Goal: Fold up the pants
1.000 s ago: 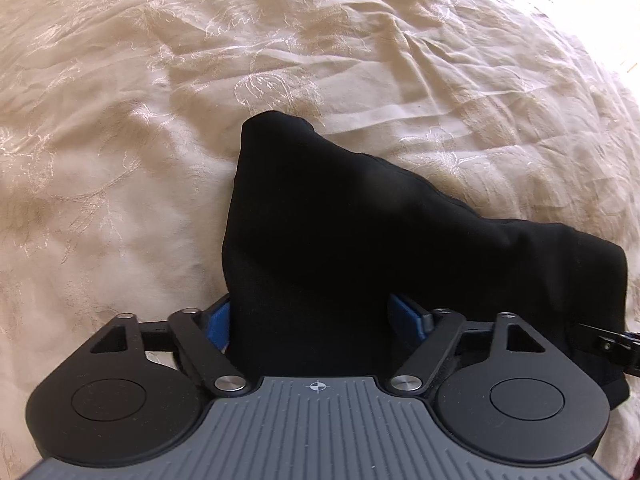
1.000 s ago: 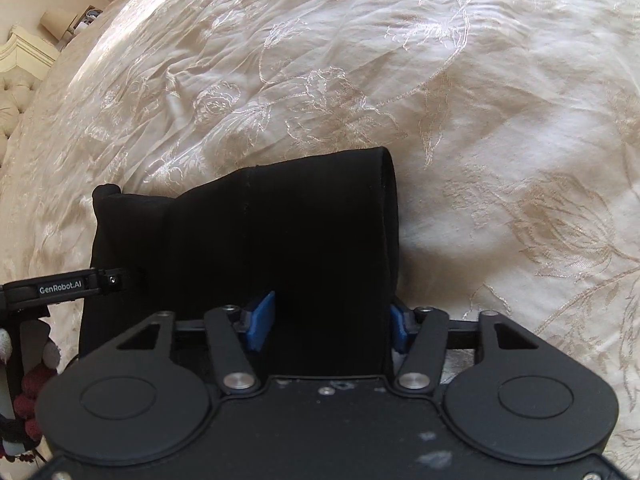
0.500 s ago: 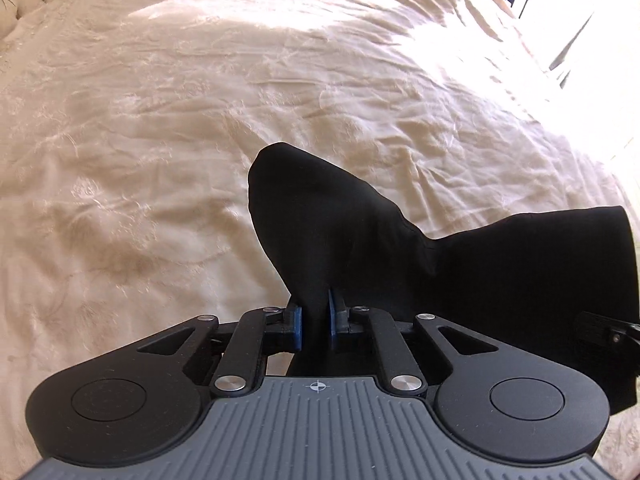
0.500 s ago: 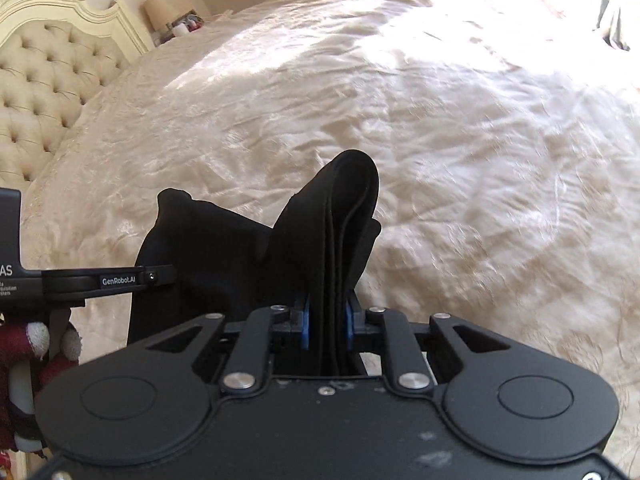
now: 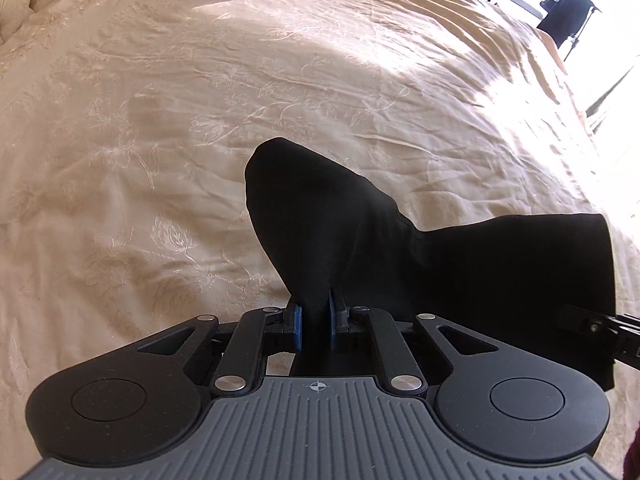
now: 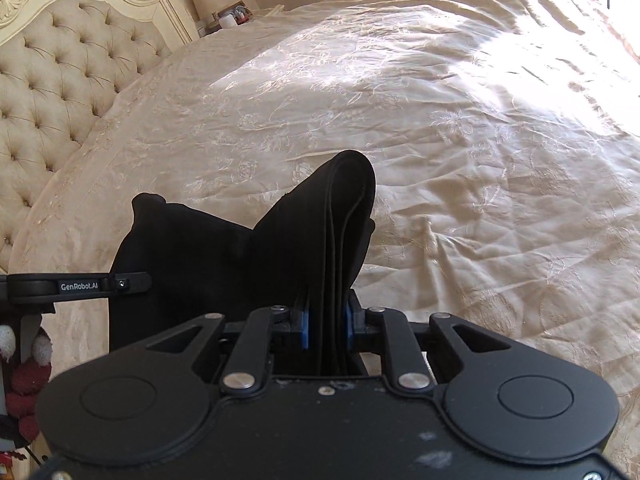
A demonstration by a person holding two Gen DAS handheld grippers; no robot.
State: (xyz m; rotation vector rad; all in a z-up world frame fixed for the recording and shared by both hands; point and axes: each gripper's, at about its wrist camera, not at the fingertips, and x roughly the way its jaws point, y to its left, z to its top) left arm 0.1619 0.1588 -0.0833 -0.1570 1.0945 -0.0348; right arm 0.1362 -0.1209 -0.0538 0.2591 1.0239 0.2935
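Since a second ago: we close both claws and raise the pants (image 5: 400, 248) off the bed (image 5: 160, 120).
Left gripper (image 5: 314, 322): clamped on one end.
Right gripper (image 6: 326, 328): clamped on stacked layers.
Progress: folded bundle, we judge; laying down remains.

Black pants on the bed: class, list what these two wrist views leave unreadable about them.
- Left wrist view: the pants' lower part is hidden behind the left hand-held gripper.
- Right wrist view: the layer count between the right hand-held gripper's blue pads is too dark to tell.
- Both views: seams, pockets and waistband are lost in black fabric.
- Bedspread: glare washes out the far edge.
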